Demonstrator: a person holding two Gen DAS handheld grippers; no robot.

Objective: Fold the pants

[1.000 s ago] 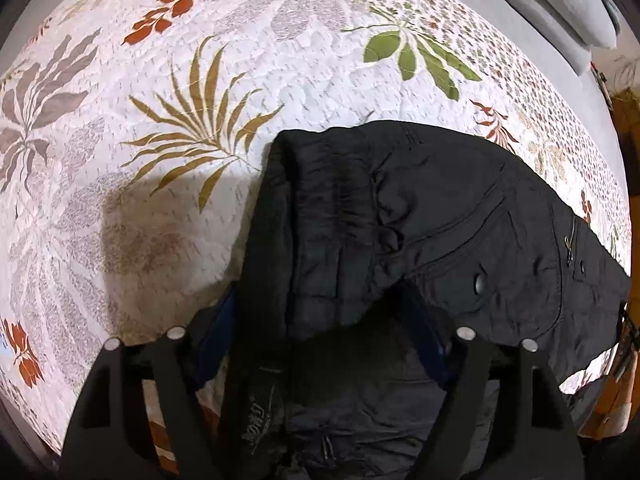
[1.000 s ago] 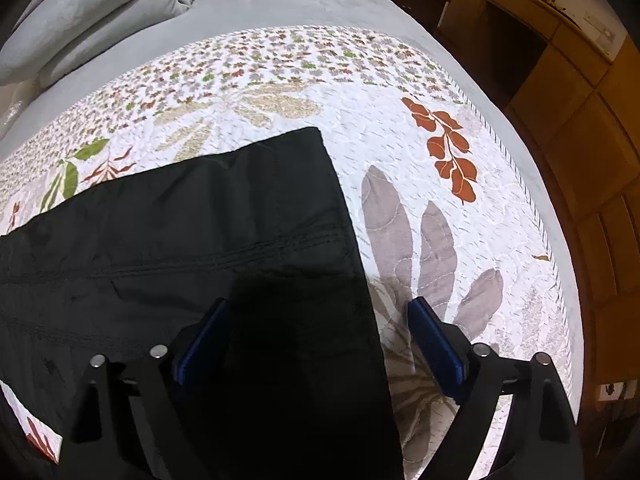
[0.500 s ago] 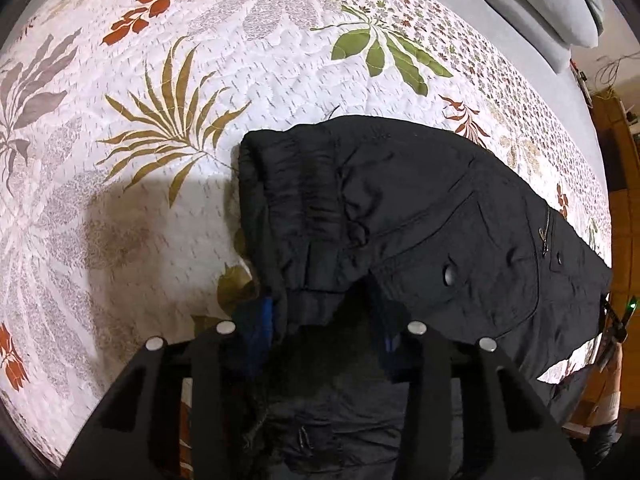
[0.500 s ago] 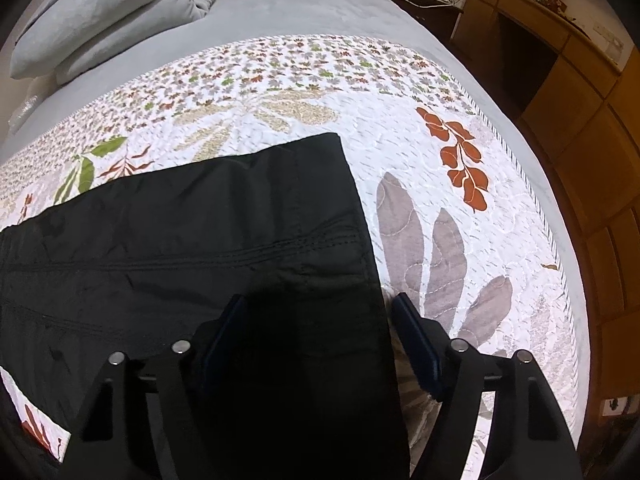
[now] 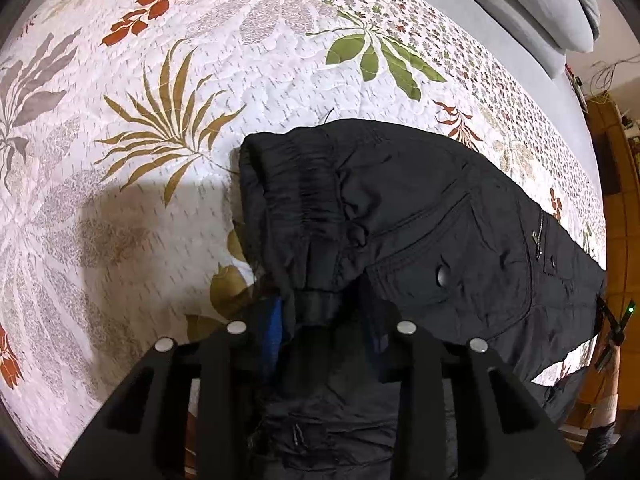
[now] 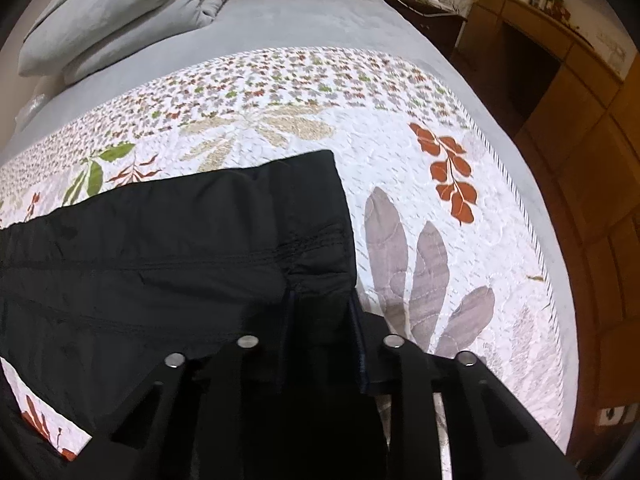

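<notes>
Left wrist view: black pants [image 5: 400,216] lie on a leaf-print quilt [image 5: 160,80] on the bed, elastic waistband bunched at the near left, pocket with snap and zipper to the right. Left gripper [image 5: 326,320] jaws closing, with waistband fabric between the blue pads [image 5: 274,326]; cloth puckers there, so it reads as grasping the pants. Grey pillow [image 5: 560,8] at top right.

Right wrist view: pant leg spread flat across the quilt [image 6: 400,160], hem edge toward the right. Right gripper [image 6: 322,316] jaws closing on the near hem corner of the pants [image 6: 180,248]; fabric pinched into a ridge between the fingers. Grey bedding [image 6: 120,12] folded at top left; wooden cabinets [image 6: 580,92] beyond the bed
</notes>
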